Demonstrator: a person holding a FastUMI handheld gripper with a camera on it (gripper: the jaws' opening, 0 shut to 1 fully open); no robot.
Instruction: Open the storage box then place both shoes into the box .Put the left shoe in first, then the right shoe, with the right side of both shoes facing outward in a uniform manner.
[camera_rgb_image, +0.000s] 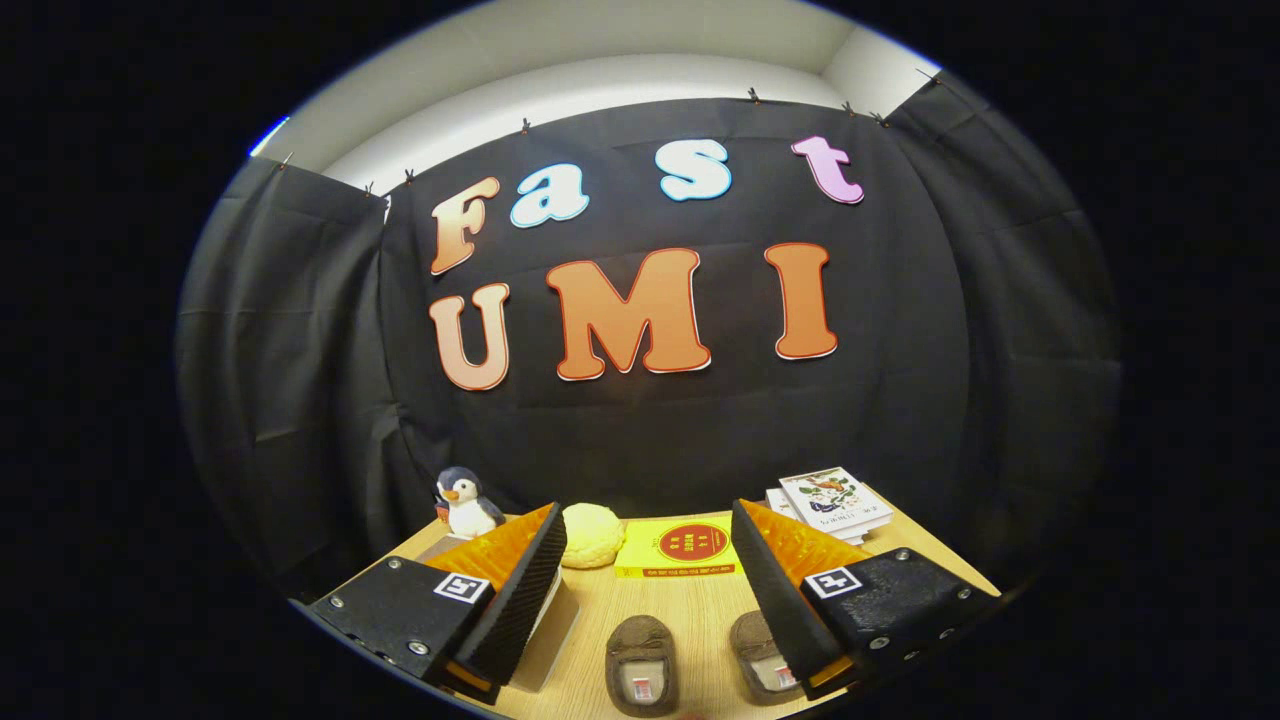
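Two brown slipper-like shoes lie side by side on the wooden table, toes pointing away from me. The left shoe (641, 665) sits in the gap between my fingers, and the right shoe (760, 658) is partly covered by my right finger (785, 590). My gripper (650, 545) hovers above them, open wide, with nothing held. A pale box-like thing (550, 630), perhaps the storage box, shows beneath my left finger (520, 600), mostly hidden.
At the back of the table (700, 610) stand a small penguin plush (466, 503), a round yellow bun-shaped object (592, 535), a flat yellow box with a red circle (680, 548) and a stack of booklets (830, 503). Black cloth walls close the booth behind.
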